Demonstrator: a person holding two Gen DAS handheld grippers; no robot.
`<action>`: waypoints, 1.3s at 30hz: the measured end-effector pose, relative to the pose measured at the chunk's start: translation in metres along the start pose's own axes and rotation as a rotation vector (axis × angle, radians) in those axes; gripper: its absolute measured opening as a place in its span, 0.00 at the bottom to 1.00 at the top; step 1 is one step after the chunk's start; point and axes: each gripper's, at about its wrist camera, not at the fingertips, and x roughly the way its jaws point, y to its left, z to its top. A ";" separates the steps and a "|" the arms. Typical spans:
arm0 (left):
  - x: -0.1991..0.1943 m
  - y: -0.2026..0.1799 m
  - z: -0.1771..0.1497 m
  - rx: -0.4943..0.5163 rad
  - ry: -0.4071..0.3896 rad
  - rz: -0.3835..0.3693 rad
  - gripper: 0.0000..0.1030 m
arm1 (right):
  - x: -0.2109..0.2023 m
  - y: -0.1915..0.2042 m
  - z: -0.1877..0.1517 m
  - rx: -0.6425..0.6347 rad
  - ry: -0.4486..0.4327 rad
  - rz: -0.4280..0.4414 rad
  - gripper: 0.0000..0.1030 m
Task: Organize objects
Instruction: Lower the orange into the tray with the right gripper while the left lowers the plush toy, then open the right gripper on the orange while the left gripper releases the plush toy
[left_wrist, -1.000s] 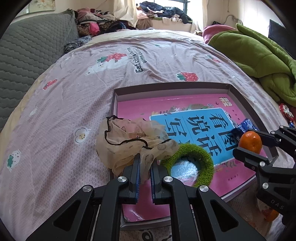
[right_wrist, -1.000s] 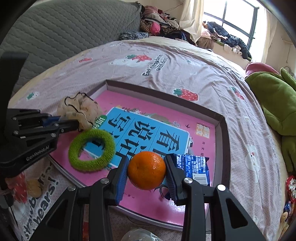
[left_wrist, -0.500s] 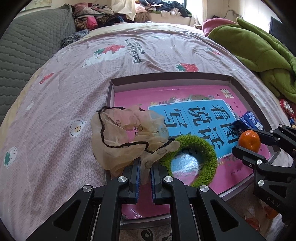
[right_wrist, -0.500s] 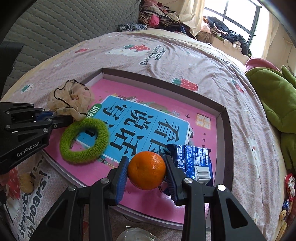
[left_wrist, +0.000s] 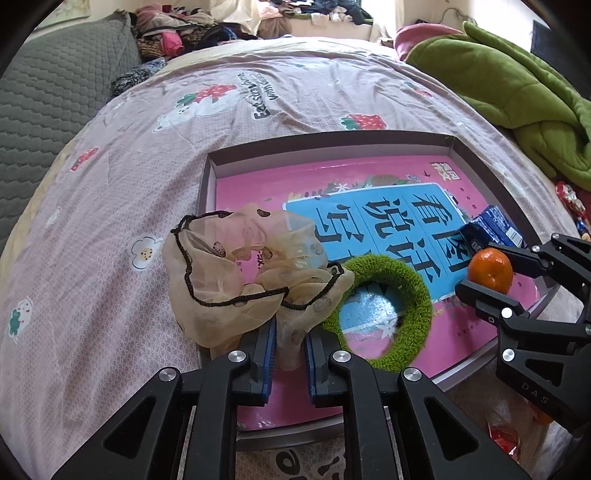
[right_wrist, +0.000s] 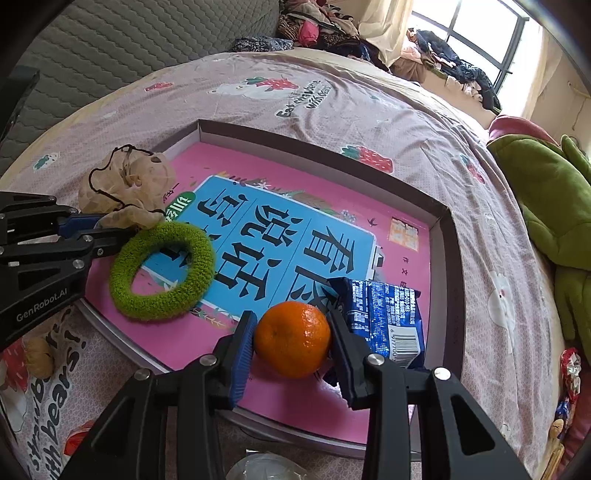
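Observation:
A shallow grey tray (left_wrist: 332, 142) on the bed holds a pink and blue book (left_wrist: 369, 210). On the book lie a fuzzy green ring (left_wrist: 417, 291) and a blue snack packet (left_wrist: 495, 229). My left gripper (left_wrist: 290, 332) hovers at the tray's near left. Its jaws are opening, with the tail of a sheer beige cloth (left_wrist: 229, 280) still pinched between the pads. The cloth spills over the tray's left rim. In the right wrist view my right gripper (right_wrist: 291, 317) is shut on an orange (right_wrist: 291, 338), low over the book beside the packet (right_wrist: 384, 317).
A green blanket (left_wrist: 517, 92) is heaped at the right of the bed and a grey quilted cushion (left_wrist: 44, 92) at the left. Clothes (left_wrist: 177, 33) pile up at the far end. Wrappers (right_wrist: 569, 369) lie by the right edge, a plastic bag (right_wrist: 266, 465) below the tray.
The left jaws have parted slightly around the cloth, which now droops lower over the tray's rim. The orange has sunk a little closer to the book, still gripped.

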 end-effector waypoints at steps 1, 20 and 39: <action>0.000 0.000 0.000 0.001 0.004 0.000 0.14 | 0.000 0.000 0.000 0.003 0.001 0.003 0.38; -0.002 -0.003 -0.001 0.030 0.068 -0.060 0.41 | -0.007 -0.013 0.001 0.060 -0.003 0.027 0.40; -0.013 0.003 0.004 0.005 0.050 -0.063 0.54 | -0.017 -0.016 0.004 0.082 -0.037 0.033 0.47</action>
